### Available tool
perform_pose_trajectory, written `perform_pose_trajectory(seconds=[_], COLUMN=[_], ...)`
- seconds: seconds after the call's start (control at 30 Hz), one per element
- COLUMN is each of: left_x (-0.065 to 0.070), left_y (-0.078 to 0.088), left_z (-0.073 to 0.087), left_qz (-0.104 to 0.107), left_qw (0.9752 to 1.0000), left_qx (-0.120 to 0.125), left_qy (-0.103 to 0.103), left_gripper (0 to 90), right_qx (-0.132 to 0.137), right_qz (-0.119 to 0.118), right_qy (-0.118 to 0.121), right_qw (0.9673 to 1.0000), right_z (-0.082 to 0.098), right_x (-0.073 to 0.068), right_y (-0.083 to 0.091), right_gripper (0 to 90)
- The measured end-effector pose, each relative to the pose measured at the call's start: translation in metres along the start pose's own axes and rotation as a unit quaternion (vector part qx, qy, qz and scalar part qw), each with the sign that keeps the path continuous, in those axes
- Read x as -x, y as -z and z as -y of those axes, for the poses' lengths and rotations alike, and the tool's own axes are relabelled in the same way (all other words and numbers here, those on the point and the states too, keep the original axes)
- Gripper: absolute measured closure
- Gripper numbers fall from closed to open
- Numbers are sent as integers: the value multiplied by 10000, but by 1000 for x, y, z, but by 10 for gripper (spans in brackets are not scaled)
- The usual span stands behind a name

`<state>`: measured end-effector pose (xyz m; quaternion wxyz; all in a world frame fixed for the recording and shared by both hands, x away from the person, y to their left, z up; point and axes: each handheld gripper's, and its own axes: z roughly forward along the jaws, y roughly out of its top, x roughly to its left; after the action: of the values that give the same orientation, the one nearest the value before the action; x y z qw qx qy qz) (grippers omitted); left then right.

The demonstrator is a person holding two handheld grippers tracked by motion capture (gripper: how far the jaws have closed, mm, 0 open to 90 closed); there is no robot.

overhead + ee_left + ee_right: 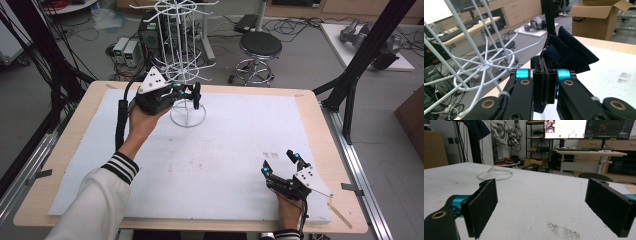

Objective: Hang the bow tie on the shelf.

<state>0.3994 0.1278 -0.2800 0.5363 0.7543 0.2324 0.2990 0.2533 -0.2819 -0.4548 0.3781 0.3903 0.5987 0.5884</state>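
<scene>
A white wire display rack (186,47) stands on a ring base at the back left of the white board (225,165). My left gripper (192,92) is held up beside the rack's lower arms. It is shut on a dark navy cloth (197,102). In the left gripper view the cloth (571,52) bunches up beyond the closed jaws of the left gripper (545,75), just right of the rack's wire spokes (486,65). My right gripper (278,161) rests low at the board's front right, open and empty. In its own view, the right gripper (541,195) faces the rack base (495,173) far off.
The board lies on a wooden table (320,130). Behind the table are a black stool (260,47), cables and black frame posts (370,45). A cardboard box (596,17) stands beyond the table's side. A small dark smudge (270,155) marks the board near the right gripper.
</scene>
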Motion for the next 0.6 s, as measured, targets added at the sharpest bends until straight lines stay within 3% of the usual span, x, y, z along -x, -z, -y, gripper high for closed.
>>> perform_pose_trajectory(seconds=[0.13,0.6], left_x=[-3,-10], left_y=[-1,-7], left_z=[0,-6], left_qz=[-66,-316], left_qw=[9999,9991], left_qx=[-6,-291], left_qy=[79,43], left_gripper=[883,882], right_qx=[4,17], right_qz=[-7,-13], right_qy=[-1,3], right_qw=[10000,10000], right_z=[0,0], right_x=[0,0], right_y=[0,0], right_gripper=[100,101])
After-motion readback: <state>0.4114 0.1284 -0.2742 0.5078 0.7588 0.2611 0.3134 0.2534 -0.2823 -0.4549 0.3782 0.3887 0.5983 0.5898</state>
